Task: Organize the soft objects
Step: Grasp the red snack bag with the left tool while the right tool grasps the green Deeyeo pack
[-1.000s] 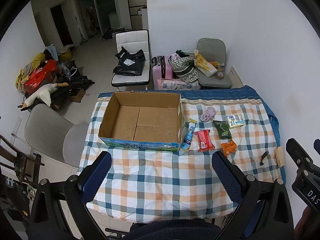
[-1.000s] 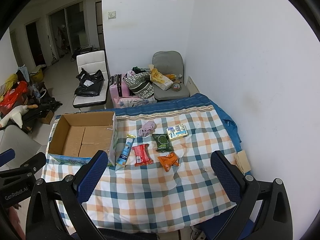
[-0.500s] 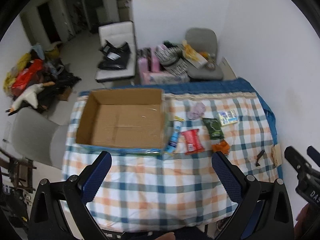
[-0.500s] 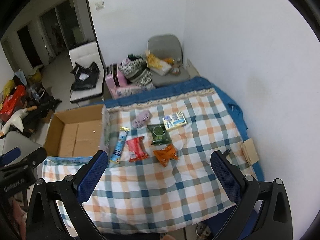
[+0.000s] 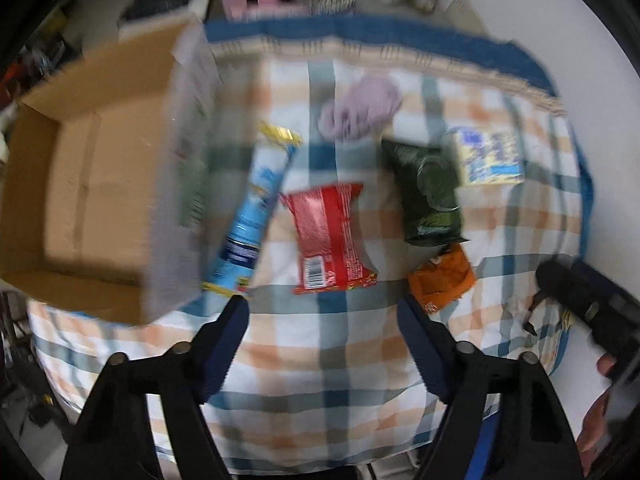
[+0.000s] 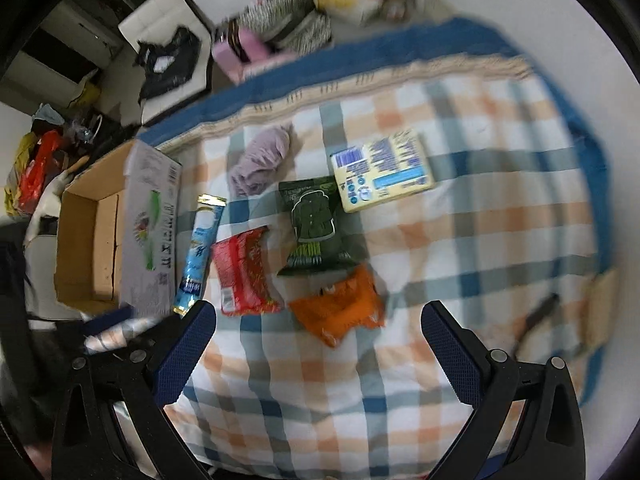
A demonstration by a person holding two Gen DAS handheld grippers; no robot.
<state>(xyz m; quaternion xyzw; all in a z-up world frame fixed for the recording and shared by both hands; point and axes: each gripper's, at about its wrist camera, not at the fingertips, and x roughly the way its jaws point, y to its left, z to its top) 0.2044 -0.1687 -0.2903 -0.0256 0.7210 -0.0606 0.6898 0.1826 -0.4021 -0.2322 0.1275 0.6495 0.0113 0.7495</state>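
Observation:
On the checked cloth lie a long blue packet [image 5: 250,216] [image 6: 200,254], a red packet [image 5: 328,238] [image 6: 242,270], a dark green packet [image 5: 430,194] [image 6: 316,226], an orange packet [image 5: 442,276] [image 6: 340,306], a yellow-blue pack [image 5: 488,156] [image 6: 382,170] and a lilac cloth bundle [image 5: 360,108] [image 6: 262,158]. An open cardboard box [image 5: 92,168] [image 6: 96,240] stands to their left. My left gripper [image 5: 322,312] is open, just before the red packet. My right gripper [image 6: 318,320] is open, low over the orange packet.
The checked cloth [image 6: 460,248] covers a table with a blue border at the far edge. A small dark object [image 6: 540,312] and a tan piece [image 6: 600,304] lie at the right edge. Chairs, bags and a pink suitcase [image 6: 236,54] stand beyond the table.
Both grippers have dropped and moved forward toward the packets, which now fill the views. Both stay open and empty. The packets have not moved.

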